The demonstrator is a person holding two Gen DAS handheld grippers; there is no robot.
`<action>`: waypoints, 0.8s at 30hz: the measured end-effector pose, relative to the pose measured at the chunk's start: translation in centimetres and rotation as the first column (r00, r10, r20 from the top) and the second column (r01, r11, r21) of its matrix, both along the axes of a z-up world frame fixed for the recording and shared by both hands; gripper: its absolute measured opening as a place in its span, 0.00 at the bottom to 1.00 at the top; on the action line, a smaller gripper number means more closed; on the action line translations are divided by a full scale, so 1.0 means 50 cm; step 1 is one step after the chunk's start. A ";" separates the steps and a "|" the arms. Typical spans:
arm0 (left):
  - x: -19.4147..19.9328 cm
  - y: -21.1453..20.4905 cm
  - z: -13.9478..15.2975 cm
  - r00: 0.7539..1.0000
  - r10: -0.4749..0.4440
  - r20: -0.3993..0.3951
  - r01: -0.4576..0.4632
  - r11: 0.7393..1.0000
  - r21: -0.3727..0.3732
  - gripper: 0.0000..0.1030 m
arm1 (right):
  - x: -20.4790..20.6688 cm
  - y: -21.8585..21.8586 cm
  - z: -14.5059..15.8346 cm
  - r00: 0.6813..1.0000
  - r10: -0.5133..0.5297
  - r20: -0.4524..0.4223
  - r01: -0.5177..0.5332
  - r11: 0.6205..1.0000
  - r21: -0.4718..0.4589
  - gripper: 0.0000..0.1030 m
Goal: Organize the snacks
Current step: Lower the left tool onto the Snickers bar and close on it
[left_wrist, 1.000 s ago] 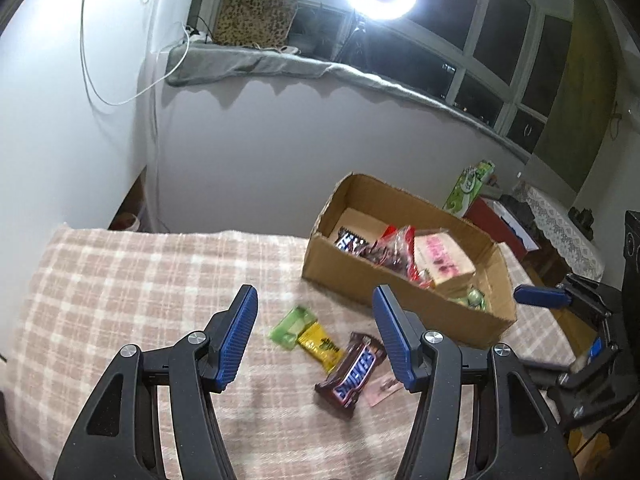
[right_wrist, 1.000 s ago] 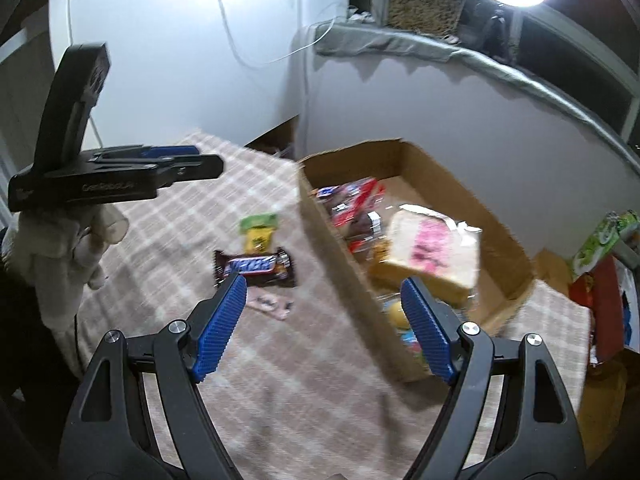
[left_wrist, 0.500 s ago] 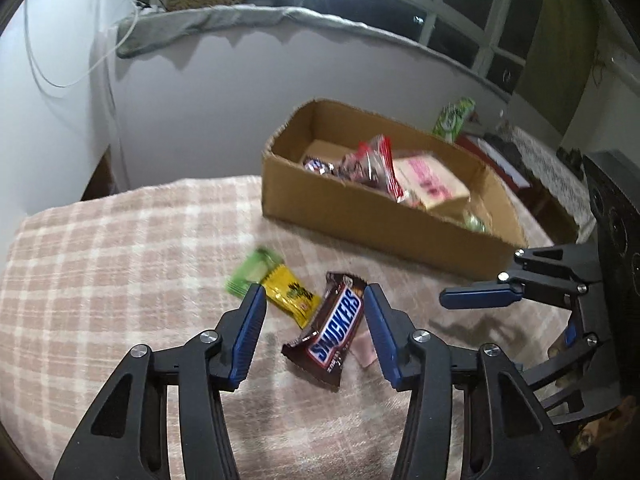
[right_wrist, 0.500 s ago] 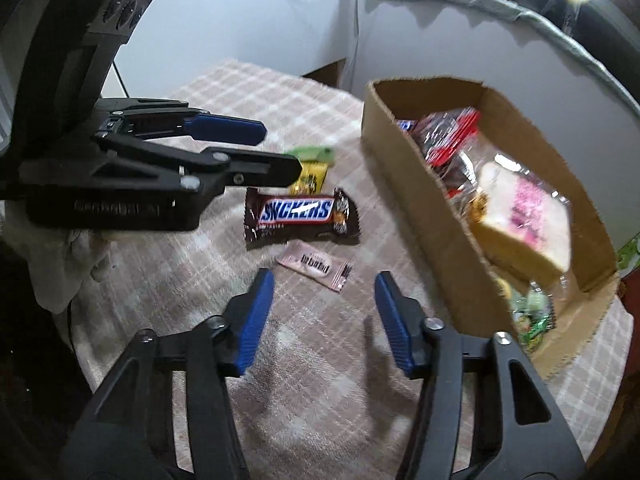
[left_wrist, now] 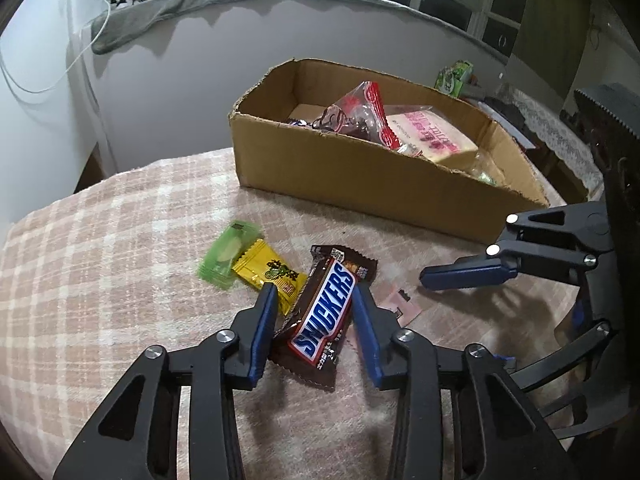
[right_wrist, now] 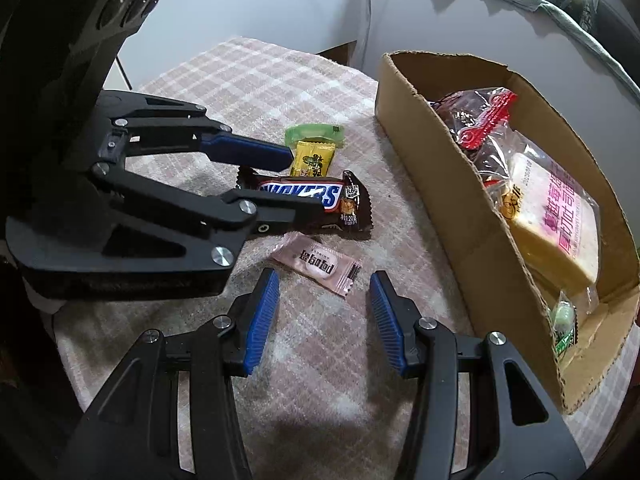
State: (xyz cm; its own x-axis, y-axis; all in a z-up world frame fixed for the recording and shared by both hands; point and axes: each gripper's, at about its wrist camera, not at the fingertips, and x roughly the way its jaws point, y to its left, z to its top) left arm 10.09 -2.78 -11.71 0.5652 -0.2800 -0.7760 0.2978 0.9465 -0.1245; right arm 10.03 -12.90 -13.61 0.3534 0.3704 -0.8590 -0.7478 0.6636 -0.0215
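Observation:
A brown Snickers bar [left_wrist: 326, 312] lies on the checked tablecloth between the fingers of my left gripper [left_wrist: 314, 294], which straddles it with jaws open; whether the pads touch it I cannot tell. It also shows in the right wrist view [right_wrist: 316, 196]. A yellow candy [left_wrist: 268, 274] and a green candy [left_wrist: 224, 254] lie just left of it. A pink sachet [right_wrist: 320, 266] lies just ahead of my open, empty right gripper [right_wrist: 324, 280]. The cardboard box [left_wrist: 360, 176] behind holds snacks.
The box [right_wrist: 424, 152] holds a red-edged bag [right_wrist: 480, 124], a pink-labelled bread pack [right_wrist: 556, 216] and a small green candy [right_wrist: 562, 320]. The tablecloth [left_wrist: 100, 272] ends at the left and front edges. A grey wall stands behind.
Both grippers have dropped toward the table and narrowed. My left gripper now straddles the Snickers bar. My right gripper has come in close to the pink sachet.

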 end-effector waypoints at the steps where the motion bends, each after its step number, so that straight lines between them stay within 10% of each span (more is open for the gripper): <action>1: 0.000 0.000 0.001 1.000 -0.003 0.000 0.003 1.000 -0.002 0.31 | 0.002 0.002 -0.002 1.000 0.003 0.000 -0.003 1.000 -0.002 0.49; 24: -0.039 0.061 -0.002 1.000 0.024 0.001 -0.024 0.999 -0.023 0.28 | 0.014 0.049 -0.021 0.998 0.056 -0.002 -0.056 0.998 -0.036 0.36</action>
State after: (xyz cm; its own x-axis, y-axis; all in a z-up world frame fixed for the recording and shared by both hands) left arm 8.16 0.28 -11.82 0.5729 -0.2847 -0.7686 0.2757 0.9500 -0.1464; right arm 10.76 -10.47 -14.66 0.3321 0.3585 -0.8725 -0.7836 0.6197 -0.0437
